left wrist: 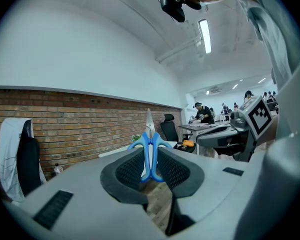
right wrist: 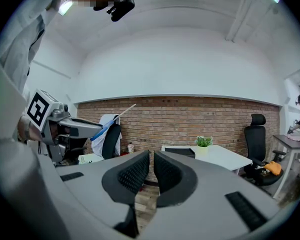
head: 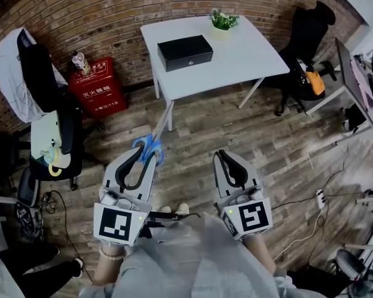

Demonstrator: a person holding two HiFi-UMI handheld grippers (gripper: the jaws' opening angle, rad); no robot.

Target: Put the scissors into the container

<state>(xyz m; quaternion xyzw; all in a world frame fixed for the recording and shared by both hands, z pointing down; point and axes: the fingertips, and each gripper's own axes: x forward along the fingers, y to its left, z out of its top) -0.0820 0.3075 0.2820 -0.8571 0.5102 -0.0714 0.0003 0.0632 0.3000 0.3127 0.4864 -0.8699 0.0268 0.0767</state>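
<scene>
Scissors [head: 151, 145] with blue handles are clamped between the jaws of the left gripper [head: 145, 155], held above the wooden floor with the blades pointing forward; the jaw pads hide the lower handle loops. The right gripper [head: 227, 158] is closed on nothing. Well ahead, a black box [head: 185, 51] sits on a white table [head: 252, 51], its inside not visible.
</scene>
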